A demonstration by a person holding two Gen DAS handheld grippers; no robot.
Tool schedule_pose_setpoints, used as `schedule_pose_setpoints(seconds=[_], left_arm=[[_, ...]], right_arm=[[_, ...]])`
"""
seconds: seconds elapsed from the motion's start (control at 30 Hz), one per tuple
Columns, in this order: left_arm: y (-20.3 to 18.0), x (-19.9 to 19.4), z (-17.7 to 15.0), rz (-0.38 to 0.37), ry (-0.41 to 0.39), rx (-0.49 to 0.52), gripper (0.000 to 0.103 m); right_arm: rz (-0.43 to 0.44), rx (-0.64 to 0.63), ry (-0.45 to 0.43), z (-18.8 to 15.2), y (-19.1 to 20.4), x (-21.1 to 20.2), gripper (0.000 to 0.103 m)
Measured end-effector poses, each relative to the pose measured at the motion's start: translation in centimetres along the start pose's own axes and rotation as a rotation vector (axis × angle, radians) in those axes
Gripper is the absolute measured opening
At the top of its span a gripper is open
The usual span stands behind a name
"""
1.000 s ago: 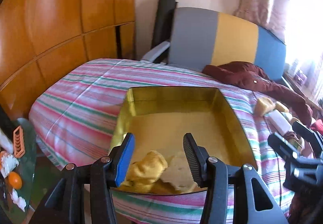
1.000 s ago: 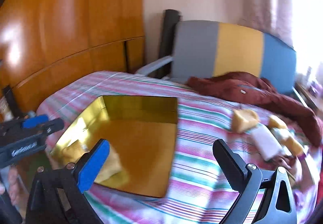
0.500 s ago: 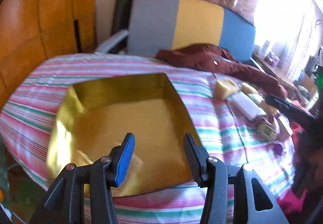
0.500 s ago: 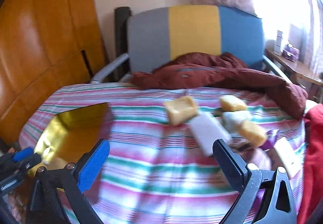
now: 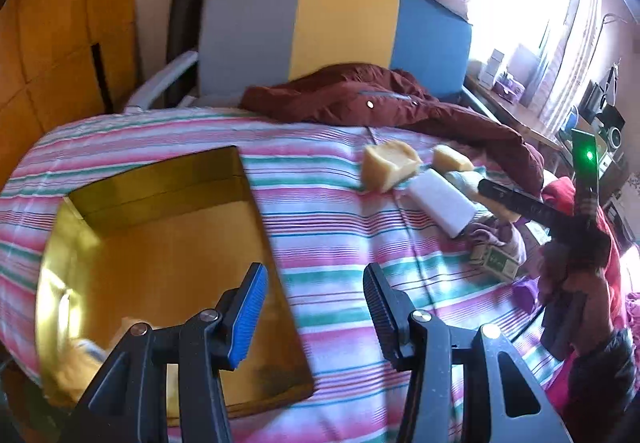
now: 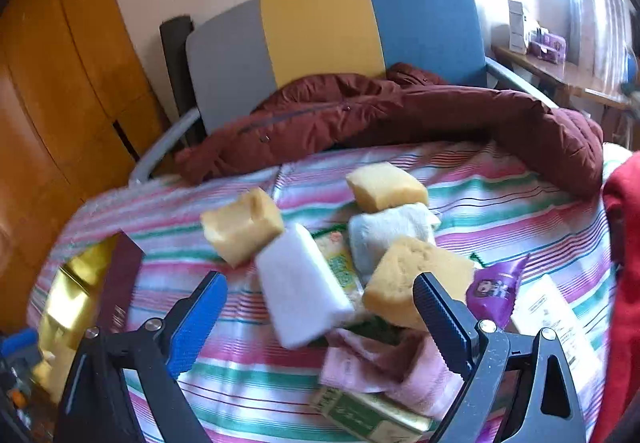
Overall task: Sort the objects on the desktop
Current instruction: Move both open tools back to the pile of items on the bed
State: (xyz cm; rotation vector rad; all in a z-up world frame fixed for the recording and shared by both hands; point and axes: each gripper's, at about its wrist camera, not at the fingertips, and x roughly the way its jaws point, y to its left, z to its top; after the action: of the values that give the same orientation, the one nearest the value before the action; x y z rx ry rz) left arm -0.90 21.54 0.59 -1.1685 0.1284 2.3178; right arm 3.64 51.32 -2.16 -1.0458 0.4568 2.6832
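A striped pink, green and white bedspread [image 6: 248, 375] covers the bed that carries everything, with orange wood panelling to the left and a bright curtained window to the right.

The right claw [image 6: 320, 327] hangs above the pile, its jaws wide but closing, with nothing pressed by either pad. Seen between them are a pink cloth [image 6: 384, 363] and, under it, a green and gold box [image 6: 368, 415]. Just past the fingertips lies a white block [image 6: 300, 291], tilted, and touching its right side a yellow sponge [image 6: 416, 279] that sits right at the black pad. Behind these rest a pale grey bundle [image 6: 388, 235] and two more yellow sponges, one to the left [image 6: 240, 227] and one farther back [image 6: 386, 187]. A purple wrapper [image 6: 496, 287] and a white label card [image 6: 552, 315] lie to the right.

The left claw [image 5: 312, 315] is partly open and empty, its blue pad over the right edge of the gold tray [image 5: 160, 243], its black pad over bare bedspread. Yellowish items lie in the tray's near left corner, blurred. The pile sits well off to its right.

Beyond, a dark red jacket [image 6: 400, 115] drapes across the far edge of the bed, in front of a grey, yellow and blue chair back [image 6: 320, 27].
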Motion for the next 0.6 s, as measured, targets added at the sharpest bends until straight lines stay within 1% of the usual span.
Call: schedule_pose_setpoints(seconds=[0.07, 0.1, 0.2, 0.3, 0.4, 0.43, 0.5, 0.6], left_arm=[[-1.0, 1.1, 0.8, -0.025, 0.027, -0.003, 0.051], [-1.3, 1.4, 1.1, -0.025, 0.030, -0.002, 0.051], [-2.7, 2.8, 2.3, -0.032, 0.051, 0.044, 0.051], [-3.1, 4.8, 4.1, -0.078, 0.121, 0.020, 0.051], [-3.4, 6.3, 5.6, -0.071, 0.146, 0.030, 0.050], [-3.7, 6.7, 6.1, -0.066, 0.145, 0.047, 0.051], [-4.5, 7.5, 7.0, -0.046, 0.131, 0.113, 0.051], [-4.6, 9.0, 7.9, -0.064, 0.147, 0.133, 0.052]], right_arm=[[0.017, -0.006, 0.001, 0.1, -0.1, 0.2, 0.095], [0.024, -0.008, 0.002, 0.2, -0.2, 0.2, 0.095], [0.043, -0.033, 0.032, 0.2, 0.0, 1.2, 0.095], [0.039, -0.071, 0.063, -0.1, 0.6, 2.1, 0.095], [0.028, -0.108, 0.063, -0.4, 1.3, 2.4, 0.095], [0.022, -0.122, 0.062, -0.5, 1.5, 2.5, 0.095], [-0.002, -0.161, 0.070, -0.8, 2.0, 2.8, 0.095], [-0.018, -0.191, 0.075, -1.0, 2.5, 3.1, 0.095]])
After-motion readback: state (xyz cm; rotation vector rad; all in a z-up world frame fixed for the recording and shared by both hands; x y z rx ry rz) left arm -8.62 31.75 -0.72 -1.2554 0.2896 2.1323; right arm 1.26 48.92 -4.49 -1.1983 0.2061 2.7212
